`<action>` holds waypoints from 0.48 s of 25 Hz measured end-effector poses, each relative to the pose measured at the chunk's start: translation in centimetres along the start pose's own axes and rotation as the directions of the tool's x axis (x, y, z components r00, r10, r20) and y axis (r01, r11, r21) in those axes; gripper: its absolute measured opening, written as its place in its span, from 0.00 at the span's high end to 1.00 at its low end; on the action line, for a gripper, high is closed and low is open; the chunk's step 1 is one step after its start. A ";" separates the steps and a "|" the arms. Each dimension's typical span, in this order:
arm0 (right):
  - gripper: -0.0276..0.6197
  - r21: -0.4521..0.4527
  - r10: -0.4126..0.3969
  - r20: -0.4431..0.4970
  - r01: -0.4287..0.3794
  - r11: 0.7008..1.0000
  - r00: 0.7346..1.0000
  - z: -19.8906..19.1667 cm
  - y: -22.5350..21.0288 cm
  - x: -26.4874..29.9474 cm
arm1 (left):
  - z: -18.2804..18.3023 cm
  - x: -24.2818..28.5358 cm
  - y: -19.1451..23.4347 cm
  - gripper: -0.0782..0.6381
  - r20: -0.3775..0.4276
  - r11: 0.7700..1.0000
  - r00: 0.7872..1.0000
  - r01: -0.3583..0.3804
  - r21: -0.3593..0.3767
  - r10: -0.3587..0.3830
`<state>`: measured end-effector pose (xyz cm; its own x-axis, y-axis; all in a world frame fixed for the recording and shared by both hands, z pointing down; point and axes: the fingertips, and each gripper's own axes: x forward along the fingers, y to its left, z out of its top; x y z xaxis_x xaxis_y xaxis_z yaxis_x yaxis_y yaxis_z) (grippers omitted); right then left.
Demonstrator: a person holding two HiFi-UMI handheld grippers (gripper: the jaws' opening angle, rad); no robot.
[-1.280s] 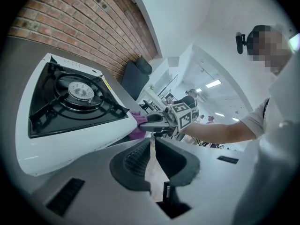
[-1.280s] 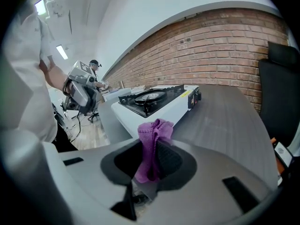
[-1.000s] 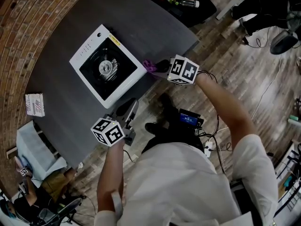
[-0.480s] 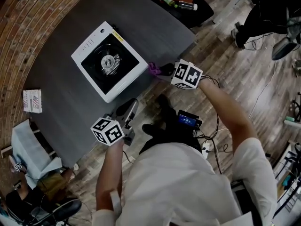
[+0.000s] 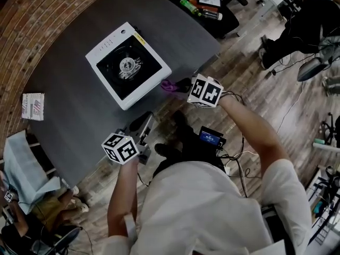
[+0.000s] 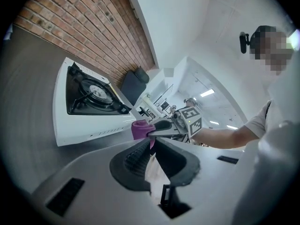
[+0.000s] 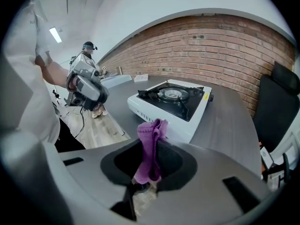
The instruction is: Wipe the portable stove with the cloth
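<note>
A white portable stove (image 5: 127, 65) with a black top and round burner sits on the dark grey table (image 5: 69, 116). My right gripper (image 5: 178, 84) is shut on a purple cloth (image 5: 169, 85), held just off the stove's near right corner, above the table edge. In the right gripper view the cloth (image 7: 150, 149) hangs bunched between the jaws of my right gripper (image 7: 152, 139), with the stove (image 7: 171, 100) ahead. My left gripper (image 5: 141, 127) hovers at the table's near edge, shut and holding nothing. From the left gripper (image 6: 151, 144) I see the stove (image 6: 89, 102) and cloth (image 6: 139, 128).
A small printed packet (image 5: 33, 106) lies on the table's left side. Bottles (image 5: 197, 7) rest on a dark seat beyond the table. A pale blue cover (image 5: 24, 169) sits at the lower left. A brick wall (image 7: 220, 41) backs the table; wooden floor (image 5: 255, 78) lies to the right.
The head view has shifted a little. My right gripper still holds the cloth by the stove's near right corner, now slightly lower against it. The left gripper has barely moved.
</note>
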<state>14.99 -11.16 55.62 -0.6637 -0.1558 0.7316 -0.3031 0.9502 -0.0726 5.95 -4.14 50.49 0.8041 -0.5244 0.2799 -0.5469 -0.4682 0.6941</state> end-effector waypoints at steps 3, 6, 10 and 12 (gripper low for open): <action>0.82 -0.011 -0.013 -0.008 0.013 1.000 1.000 2.2 1.2 1.2 | -0.2 -1.4 0.2 0.83 0.021 1.000 1.000 -0.005 -0.006 0.005; 0.82 -0.011 -0.010 -0.006 0.010 1.000 1.000 4.5 2.0 2.3 | -0.2 -2.6 0.5 0.83 0.057 1.000 0.998 -0.015 -0.015 0.016; 0.82 0.033 0.009 0.020 -0.009 0.999 1.000 7.7 2.8 4.0 | -0.3 -4.3 1.0 0.83 0.103 0.999 0.994 -0.037 -0.031 0.040; 0.82 0.070 0.032 0.034 -0.034 0.997 0.999 9.3 3.5 5.0 | -0.4 -5.2 1.3 0.83 0.121 0.998 0.991 -0.047 -0.039 0.051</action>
<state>4.30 -11.12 52.69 -0.6958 -0.1348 0.7055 -0.3278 0.9335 -0.1449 1.15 -1.71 50.18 0.7410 -0.6299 0.2326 -0.5743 -0.4151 0.7056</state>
